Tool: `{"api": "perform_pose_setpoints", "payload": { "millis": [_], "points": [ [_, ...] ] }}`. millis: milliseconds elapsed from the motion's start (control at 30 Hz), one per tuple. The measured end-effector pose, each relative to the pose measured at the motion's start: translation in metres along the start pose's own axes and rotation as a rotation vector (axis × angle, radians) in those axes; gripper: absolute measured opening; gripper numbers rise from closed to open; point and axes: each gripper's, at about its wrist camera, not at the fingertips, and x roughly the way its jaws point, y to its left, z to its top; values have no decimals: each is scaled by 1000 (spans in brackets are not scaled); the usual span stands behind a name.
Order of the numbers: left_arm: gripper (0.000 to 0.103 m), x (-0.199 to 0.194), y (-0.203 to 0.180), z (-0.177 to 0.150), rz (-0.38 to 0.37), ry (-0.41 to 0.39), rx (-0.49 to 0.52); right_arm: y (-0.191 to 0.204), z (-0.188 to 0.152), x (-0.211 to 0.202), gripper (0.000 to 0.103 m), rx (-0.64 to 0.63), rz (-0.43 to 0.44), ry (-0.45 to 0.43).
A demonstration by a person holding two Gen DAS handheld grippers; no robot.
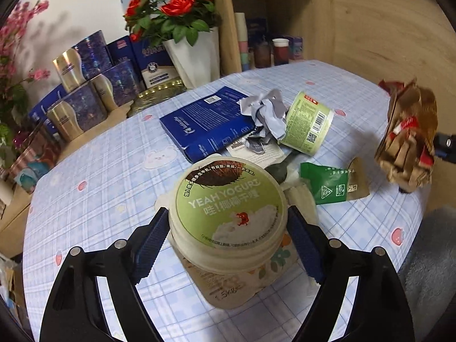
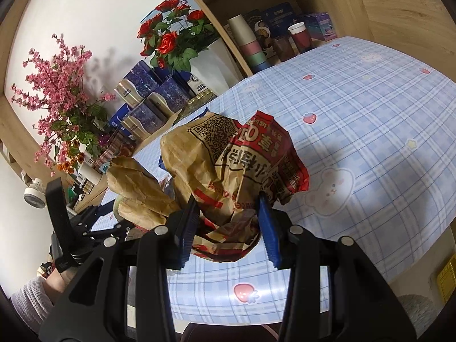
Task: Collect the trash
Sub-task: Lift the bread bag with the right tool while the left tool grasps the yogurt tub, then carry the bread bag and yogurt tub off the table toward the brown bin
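The left tool (image 1: 228,245) has a big yogurt tub (image 1: 228,225) between its blue pads, one pad on each side of the tub just under its green lid; the jaws stand wide and have drawn in around it, and the left pad touches the wall, though I cannot tell how firmly the right one bears. The tub looks tilted, lid toward the camera, above the checked blue surface (image 1: 114,171).

From that tub, the rest of the trash lies toward twelve and one o'clock: a dark blue flat box (image 1: 205,122), a crumpled grey wrapper (image 1: 265,114) against it, and a small green cup (image 1: 309,122) on its side touching the wrapper. A green sachet (image 1: 327,183) lies at two o'clock, near the tub.

The right tool (image 2: 226,228) is clamped at a middling width on a crumpled brown and red paper bag (image 2: 228,171), its pads pressing into the bag's lower folds, with the bag held clear above the surface (image 2: 370,114). In the left view that same bag hangs at three o'clock, well apart from the pile.

Red roses in a white vase (image 1: 196,54) stand at twelve o'clock beyond the surface's edge.
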Motion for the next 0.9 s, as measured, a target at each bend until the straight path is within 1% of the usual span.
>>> {"api": "perform_pose_setpoints", "payload": {
  "millis": [133,467,900],
  "points": [
    [81,-11,1,-1,26,-3,-4,7,0,1,43,-13,3,6],
    [81,-30,7,-11,53,-3,-15,18,-3,-5,43,-44,10,7],
    [81,-49,7,-18,59,-9,-36,25,-4,-8,43,-78,1,22]
  ]
}}
